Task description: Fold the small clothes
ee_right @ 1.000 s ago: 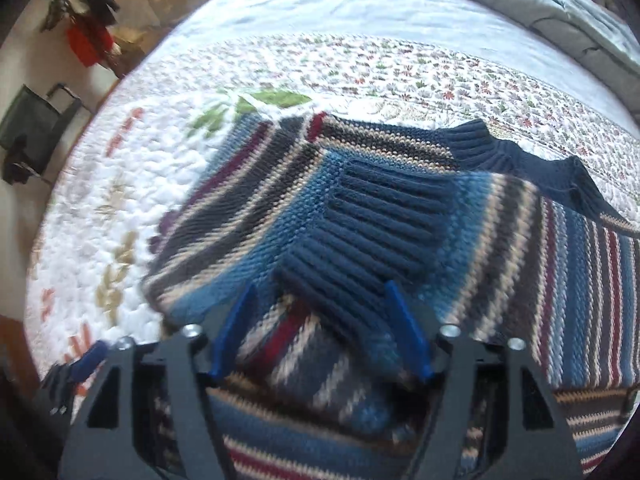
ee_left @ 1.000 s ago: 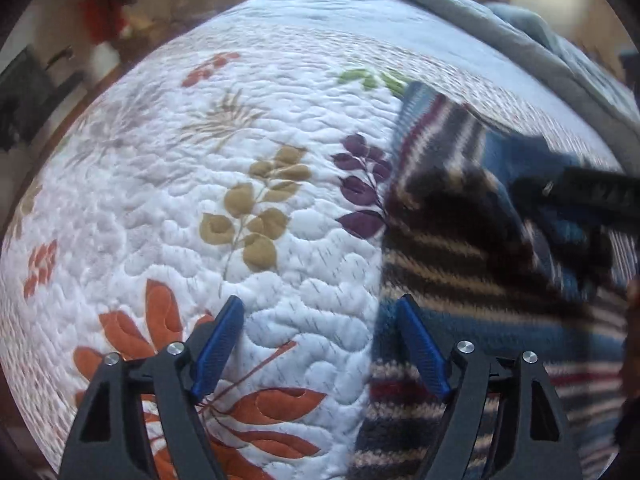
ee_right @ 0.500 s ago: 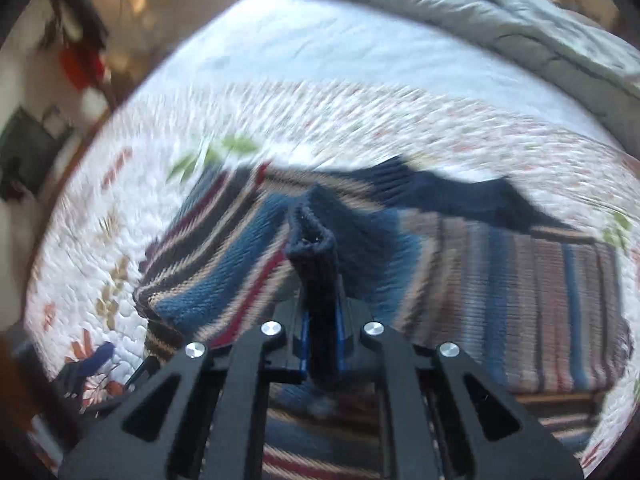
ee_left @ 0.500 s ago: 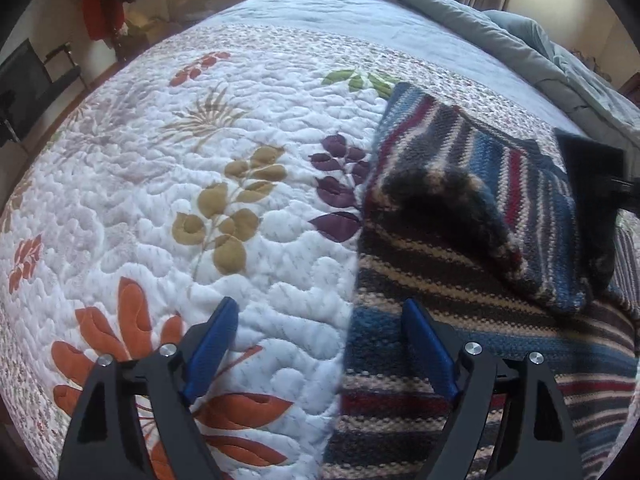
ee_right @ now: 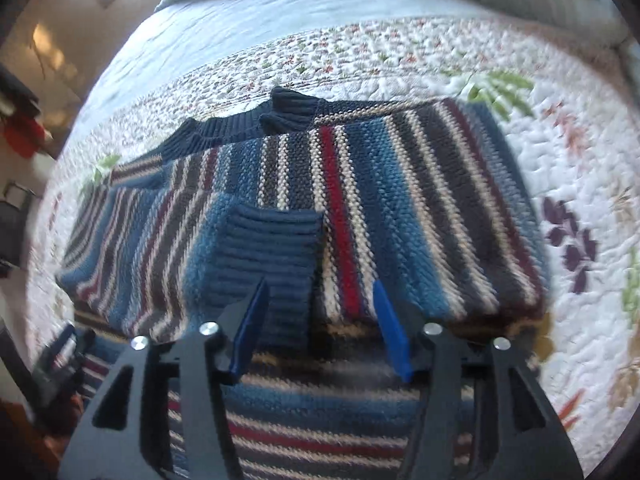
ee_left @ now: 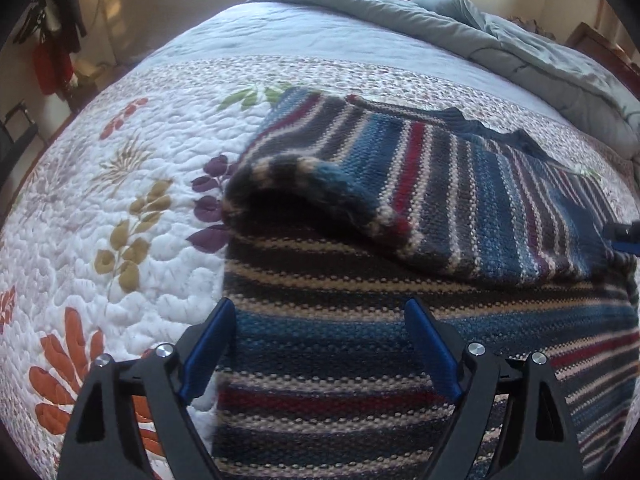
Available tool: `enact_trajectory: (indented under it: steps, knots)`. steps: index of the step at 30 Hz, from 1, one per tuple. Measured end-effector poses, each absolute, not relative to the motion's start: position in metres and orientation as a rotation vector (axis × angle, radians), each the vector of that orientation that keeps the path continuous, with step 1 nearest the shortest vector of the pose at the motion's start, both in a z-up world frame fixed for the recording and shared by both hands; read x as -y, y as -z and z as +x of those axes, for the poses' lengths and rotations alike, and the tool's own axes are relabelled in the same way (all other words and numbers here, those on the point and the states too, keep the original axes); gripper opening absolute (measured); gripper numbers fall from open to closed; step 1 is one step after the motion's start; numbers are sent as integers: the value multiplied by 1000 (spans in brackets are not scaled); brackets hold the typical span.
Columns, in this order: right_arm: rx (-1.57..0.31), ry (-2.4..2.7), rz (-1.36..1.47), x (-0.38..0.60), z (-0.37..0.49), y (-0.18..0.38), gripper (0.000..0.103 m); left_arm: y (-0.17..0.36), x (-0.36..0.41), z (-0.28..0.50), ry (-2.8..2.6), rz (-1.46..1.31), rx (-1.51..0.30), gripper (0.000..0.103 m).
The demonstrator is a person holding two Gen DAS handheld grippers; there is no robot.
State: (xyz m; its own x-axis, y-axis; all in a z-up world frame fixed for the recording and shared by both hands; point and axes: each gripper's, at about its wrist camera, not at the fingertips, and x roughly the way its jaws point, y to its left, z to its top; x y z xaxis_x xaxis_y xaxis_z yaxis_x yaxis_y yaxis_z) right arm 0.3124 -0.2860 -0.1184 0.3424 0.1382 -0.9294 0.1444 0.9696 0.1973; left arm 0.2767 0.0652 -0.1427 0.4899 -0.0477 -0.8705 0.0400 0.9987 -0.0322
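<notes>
A striped knit sweater (ee_left: 360,336) in blue, navy, cream and red lies on the floral quilt (ee_left: 120,184). Its sleeve (ee_left: 460,188) is folded across the body, with the navy ribbed cuff (ee_right: 272,248) lying flat on top. My left gripper (ee_left: 320,336) is open and empty, low over the sweater's left edge. My right gripper (ee_right: 320,316) is open and empty, just behind the cuff. The right gripper's tip also shows in the left wrist view (ee_left: 624,236). The navy collar (ee_right: 248,124) lies at the far side.
A grey duvet (ee_left: 500,48) is bunched at the far end of the bed. Beyond the bed's left edge are a dark chair (ee_left: 16,140) and hanging red clothes (ee_left: 52,64). The left gripper shows dimly in the right wrist view (ee_right: 64,352).
The right gripper carried the cuff across the sweater, laid it down and opened. The sleeve now lies folded over the body. The left gripper shifted right, over the sweater's edge.
</notes>
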Motion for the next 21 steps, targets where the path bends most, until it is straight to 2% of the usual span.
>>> enact_trajectory:
  steps: [6,7,8,10,11,15,19,21]
  knots:
    - [-1268,-72,382,281,342,136,59,149,-62,281,76,-27,-1073,88]
    - [-1265,-88,369,277,344,137,46,150,-62,283,79,-35,-1078,88]
    - [-1261,-110,350,272,345,136,41,151,-62,284,80,-41,-1082,89]
    - [-1246,-112,297,266,346,134,17,151,-63,284,80,-52,-1082,89]
    - [-1239,-129,286,264,348,132,15,151,-63,284,79,-57,-1082,89]
    - [-1142,-162,282,263,359,105,12,149,-67,284,78,-99,-1074,89]
    - [-955,-187,299,268,371,53,12,149,-68,282,68,-117,-1064,89]
    - [-951,-143,276,277,379,48,12,151,-66,282,65,-106,-1063,91]
